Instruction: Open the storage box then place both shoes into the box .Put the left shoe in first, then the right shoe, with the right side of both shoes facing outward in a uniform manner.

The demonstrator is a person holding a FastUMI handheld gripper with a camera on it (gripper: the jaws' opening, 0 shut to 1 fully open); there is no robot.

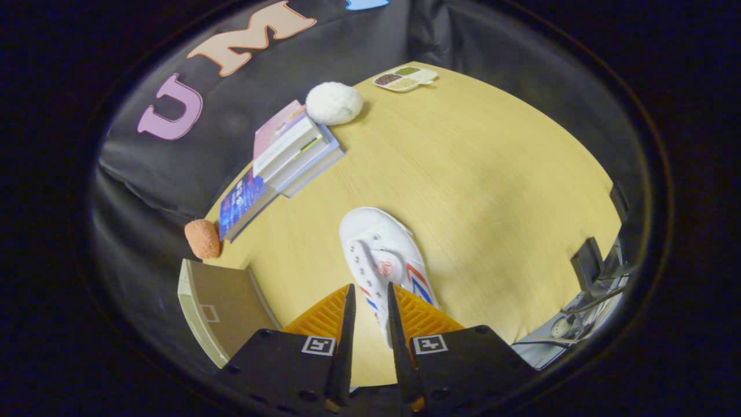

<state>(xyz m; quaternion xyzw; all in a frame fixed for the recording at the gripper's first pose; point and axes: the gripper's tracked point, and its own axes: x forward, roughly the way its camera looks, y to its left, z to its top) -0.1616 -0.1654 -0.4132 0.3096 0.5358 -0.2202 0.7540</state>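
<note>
The white shoe [385, 258] lies on the wooden table [498, 191], its heel end running in between the fingers of the gripper [369, 292]. The fingers stand narrowly apart and seem to press its sides, though contact is hard to confirm. The storage box [223, 304] sits just beside them, on their left.

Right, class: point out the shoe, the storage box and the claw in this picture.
Shoe [379, 246]: gripper view, on the white toe and laces, just ahead of the fingers.
Box [223, 298]: gripper view, on its brown top, left of the fingers.
Claw [369, 295]: gripper view, midway between the fingertips, around the shoe's heel end.
</note>
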